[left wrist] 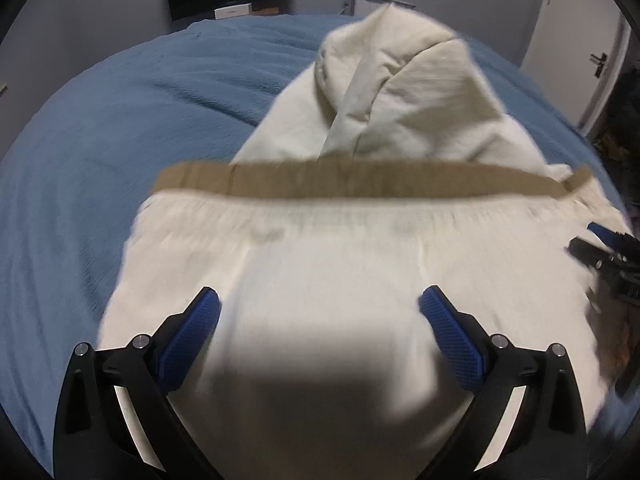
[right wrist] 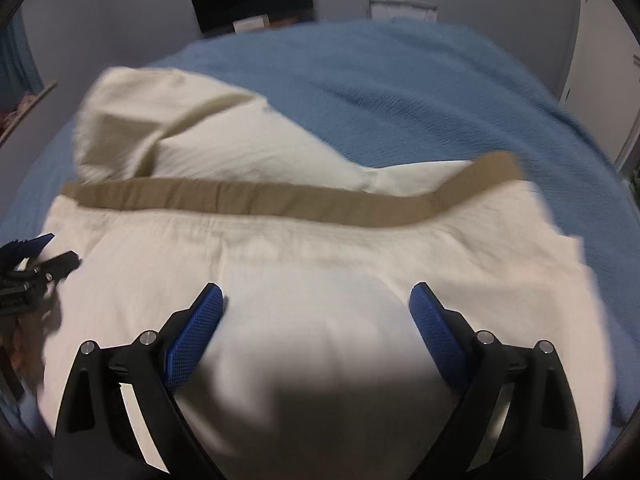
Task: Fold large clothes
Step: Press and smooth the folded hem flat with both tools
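Both tongs, left tongs (left wrist: 320, 312) & right tongs (right wrist: 316, 308), spread wide, holding nothing, over cream garment (left wrist: 340, 280) on blue bed (left wrist: 120, 120). One fold looks done, tan band (left wrist: 360, 182) lies across; more folds left, I reckon.

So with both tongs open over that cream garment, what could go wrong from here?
1. Both tongs, left and right, are open and hold nothing, so the cream garment could slump out of its fold.
2. The far part lies bunched and creased beyond the tan band; folding over it may trap wrinkles.
3. The band's right end curls up, so the edges may not line up. The blue bedcover is soft, and pressing may shift the cloth.
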Available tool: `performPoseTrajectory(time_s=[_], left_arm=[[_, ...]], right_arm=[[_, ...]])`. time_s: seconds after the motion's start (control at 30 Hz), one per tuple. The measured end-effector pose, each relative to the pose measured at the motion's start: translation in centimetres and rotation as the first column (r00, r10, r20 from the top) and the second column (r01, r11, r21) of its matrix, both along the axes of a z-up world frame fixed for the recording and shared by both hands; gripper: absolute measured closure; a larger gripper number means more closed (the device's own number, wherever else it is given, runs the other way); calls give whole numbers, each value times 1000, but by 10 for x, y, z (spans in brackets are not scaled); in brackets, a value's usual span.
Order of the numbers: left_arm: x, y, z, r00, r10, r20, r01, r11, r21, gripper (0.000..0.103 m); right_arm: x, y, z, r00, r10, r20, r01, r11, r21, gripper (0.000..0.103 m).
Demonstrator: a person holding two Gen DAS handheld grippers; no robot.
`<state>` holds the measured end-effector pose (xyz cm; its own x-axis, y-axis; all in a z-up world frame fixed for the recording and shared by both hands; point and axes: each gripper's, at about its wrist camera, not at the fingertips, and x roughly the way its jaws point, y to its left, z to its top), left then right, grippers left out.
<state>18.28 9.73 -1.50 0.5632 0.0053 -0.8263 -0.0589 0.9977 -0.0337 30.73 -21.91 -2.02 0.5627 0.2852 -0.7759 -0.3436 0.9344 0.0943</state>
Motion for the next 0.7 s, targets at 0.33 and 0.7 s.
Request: performPoseTrajectory(time_s=[0.33,0.7], left_arm=[[-93,0,-27,997,-63,-35,65,996,58,5],[-114,-4,-22,992,-108,-63,114,990,87,7]], right_arm=[[-75,-74,-24,996,12,91,-1,993,-120,13],[-98,-79,-27,998,2,67,5,993,-116,13]])
